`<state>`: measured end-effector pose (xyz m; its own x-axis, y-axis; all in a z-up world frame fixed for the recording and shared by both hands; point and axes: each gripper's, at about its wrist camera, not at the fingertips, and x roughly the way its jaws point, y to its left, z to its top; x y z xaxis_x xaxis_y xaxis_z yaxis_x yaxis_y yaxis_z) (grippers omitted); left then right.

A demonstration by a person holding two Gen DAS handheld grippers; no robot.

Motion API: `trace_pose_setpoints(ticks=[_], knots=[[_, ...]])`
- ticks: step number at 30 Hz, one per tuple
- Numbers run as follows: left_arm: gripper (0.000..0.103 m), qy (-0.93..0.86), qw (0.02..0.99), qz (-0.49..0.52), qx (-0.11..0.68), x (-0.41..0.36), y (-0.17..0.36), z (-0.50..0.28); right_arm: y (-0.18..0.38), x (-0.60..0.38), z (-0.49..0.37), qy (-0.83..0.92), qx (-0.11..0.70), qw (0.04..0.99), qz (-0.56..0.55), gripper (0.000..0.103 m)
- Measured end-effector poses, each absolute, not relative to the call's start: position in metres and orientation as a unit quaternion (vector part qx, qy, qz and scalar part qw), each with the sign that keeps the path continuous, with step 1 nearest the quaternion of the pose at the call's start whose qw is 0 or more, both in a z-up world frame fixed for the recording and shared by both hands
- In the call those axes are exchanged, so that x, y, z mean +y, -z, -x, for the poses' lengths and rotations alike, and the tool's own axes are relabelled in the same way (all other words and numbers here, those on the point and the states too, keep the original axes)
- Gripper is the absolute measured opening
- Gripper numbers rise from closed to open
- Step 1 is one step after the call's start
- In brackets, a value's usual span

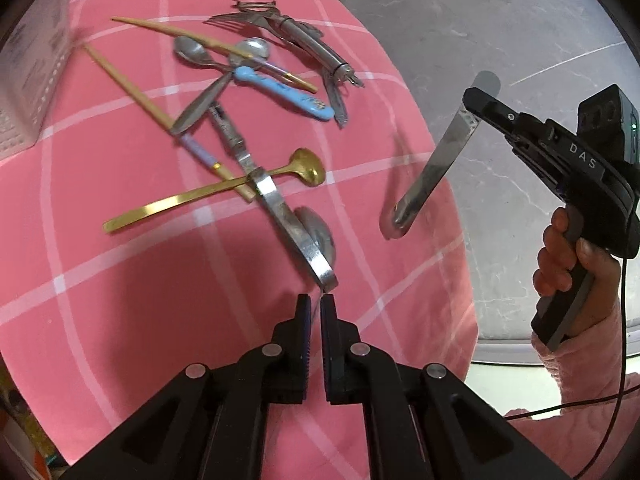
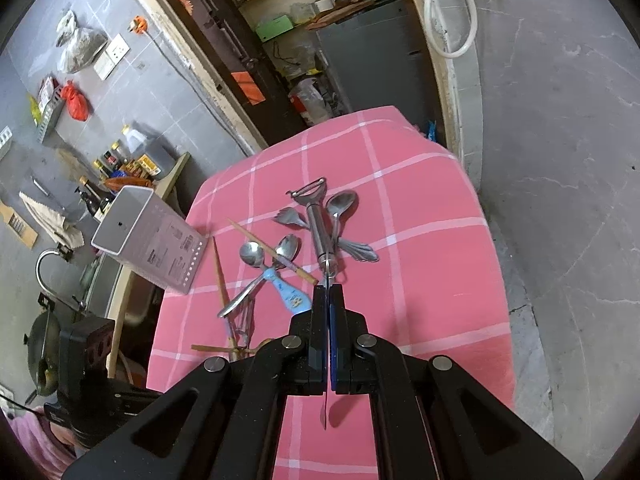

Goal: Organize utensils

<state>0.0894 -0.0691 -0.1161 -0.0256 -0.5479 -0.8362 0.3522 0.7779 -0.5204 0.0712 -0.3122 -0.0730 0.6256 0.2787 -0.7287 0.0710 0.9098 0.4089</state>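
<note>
Your right claw [image 1: 478, 100] pinches a steel spoon [image 1: 436, 160] by its handle, up off the worktop [image 1: 120, 320]. Your left claw [image 1: 316, 304] pinches another spoon [image 1: 296, 236]. Carry them slowly to the holder box [image 2: 152, 236], handles tight.

Left wrist view: the perforated white holder [image 1: 28, 80] is cut off by the left edge and motion-blurred, so its printing is unreadable. The bowl of the spoon [image 1: 394, 216] held by the right hand-held gripper [image 1: 478, 106] is smeared by blur; its handle tip passes behind the fingers. The steel spoon [image 1: 316, 236] near the left hand-held gripper [image 1: 316, 306] lies partly under a flat steel handle [image 1: 280, 216].

Right wrist view: the held utensil shows only as a thin edge [image 2: 327, 404] between the fingers. The gold spoon [image 2: 208, 349] is largely hidden behind the gripper body. Labels on the shelf bottles [image 2: 112, 160] are too small to read.
</note>
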Motion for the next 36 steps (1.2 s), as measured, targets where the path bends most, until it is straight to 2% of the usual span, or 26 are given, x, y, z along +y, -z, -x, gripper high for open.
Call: trace_pose_setpoints(ticks=[5, 9, 11, 20, 26, 36], knots=[[0.004, 0.324, 0.696, 0.068, 0.637, -0.067, 0.112, -0.080, 0.076, -0.301, -0.072, -0.075, 0.433, 0.875, -0.202, 0.002], [0.004, 0.320, 0.701, 0.102, 0.629, -0.059, 0.110, -0.079, 0.077, -0.294, -0.073, -0.087, 0.436, 0.873, -0.200, 0.002], [0.007, 0.313, 0.711, 0.121, 0.617, -0.056, 0.108, -0.083, 0.079, -0.291, -0.074, -0.092, 0.438, 0.872, -0.198, 0.002], [0.007, 0.248, 0.755, 0.176, 0.581, -0.056, 0.106, -0.127, 0.082, -0.291, -0.078, -0.099, 0.445, 0.868, -0.197, 0.002], [0.008, 0.259, 0.765, 0.106, 0.581, -0.069, 0.106, -0.144, 0.084, -0.293, -0.082, -0.105, 0.448, 0.865, -0.199, 0.002], [0.008, 0.350, 0.726, -0.089, 0.586, -0.141, 0.113, -0.158, 0.089, -0.307, -0.083, -0.100, 0.449, 0.864, -0.207, 0.002]])
